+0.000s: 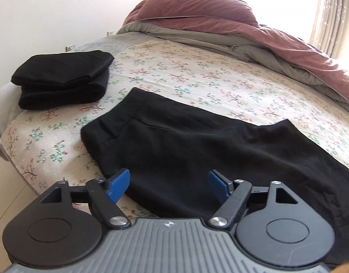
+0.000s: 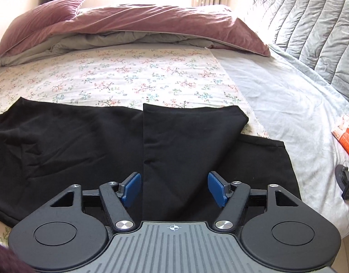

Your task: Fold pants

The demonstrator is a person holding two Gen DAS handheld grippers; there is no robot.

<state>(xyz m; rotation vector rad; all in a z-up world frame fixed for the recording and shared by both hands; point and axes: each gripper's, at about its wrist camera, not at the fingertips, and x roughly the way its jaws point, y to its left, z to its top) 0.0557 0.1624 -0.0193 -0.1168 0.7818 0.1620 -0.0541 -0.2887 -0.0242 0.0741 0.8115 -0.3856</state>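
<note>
Black pants (image 1: 197, 150) lie flat across the near side of a bed with a floral sheet (image 1: 185, 72). In the left wrist view the waistband end is at the left, and my left gripper (image 1: 168, 185) is open just above the near edge of that end. In the right wrist view the leg end (image 2: 185, 141) is folded back over the rest of the pants, with one hem lying further right. My right gripper (image 2: 174, 186) is open over this folded part and holds nothing.
A stack of folded black garments (image 1: 62, 79) sits at the bed's left corner. A mauve and grey duvet (image 2: 133, 27) is bunched along the far side. A grey quilted headboard (image 2: 311, 31) and an orange packet (image 2: 347, 136) are at the right.
</note>
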